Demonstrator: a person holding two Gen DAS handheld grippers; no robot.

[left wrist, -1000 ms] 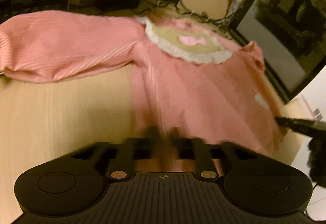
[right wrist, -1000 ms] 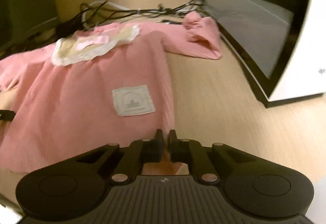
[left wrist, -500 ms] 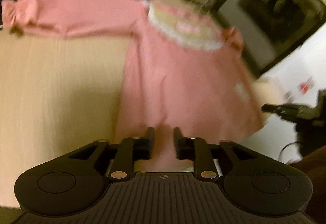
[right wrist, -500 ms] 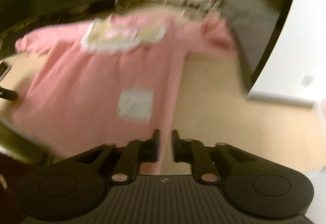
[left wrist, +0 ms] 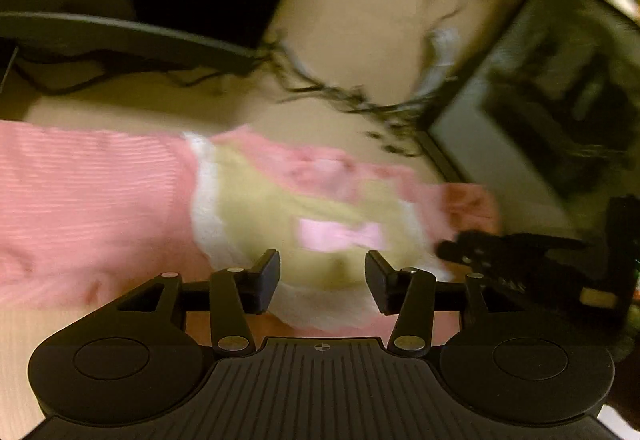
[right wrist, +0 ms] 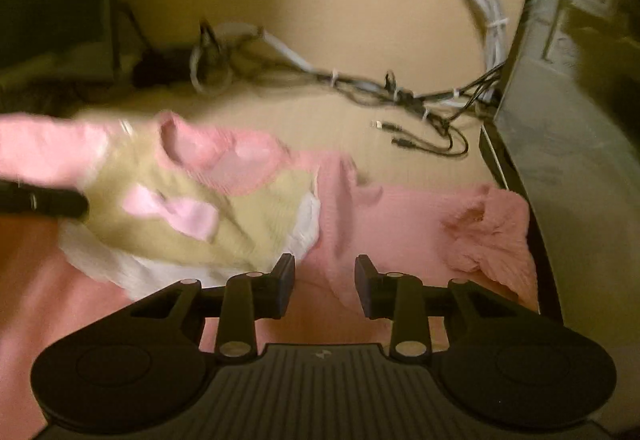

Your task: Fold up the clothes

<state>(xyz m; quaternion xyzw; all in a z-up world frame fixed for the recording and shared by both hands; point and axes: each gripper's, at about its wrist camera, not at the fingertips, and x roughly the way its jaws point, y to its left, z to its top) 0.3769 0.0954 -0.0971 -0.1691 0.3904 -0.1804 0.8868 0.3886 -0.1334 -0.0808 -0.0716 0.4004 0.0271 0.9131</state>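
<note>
Tangled cables (right wrist: 400, 96) and a monitor (right wrist: 568, 144) are seen beyond both spread, empty tongs (left wrist: 322, 276) (right wrist: 324, 282), just opened; the pink dress (right wrist: 400, 224) is laid flat beneath.

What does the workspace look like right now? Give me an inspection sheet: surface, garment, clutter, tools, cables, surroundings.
Surface: light wooden table, bare past the garment.
Job's things: pink top spread flat, cream collar with a pink bow facing up; right sleeve bunched at the cuff near the monitor.
Clutter: nothing seen besides cables.
Tools: left tool open over the collar, nothing between its jaws; right tool open over the right shoulder, nothing between its jaws. Both have just been opening.
Cables: tangle of dark and white cables behind the top, not touching it.
Surroundings: dark monitor at right edge; picture blurred.
</note>
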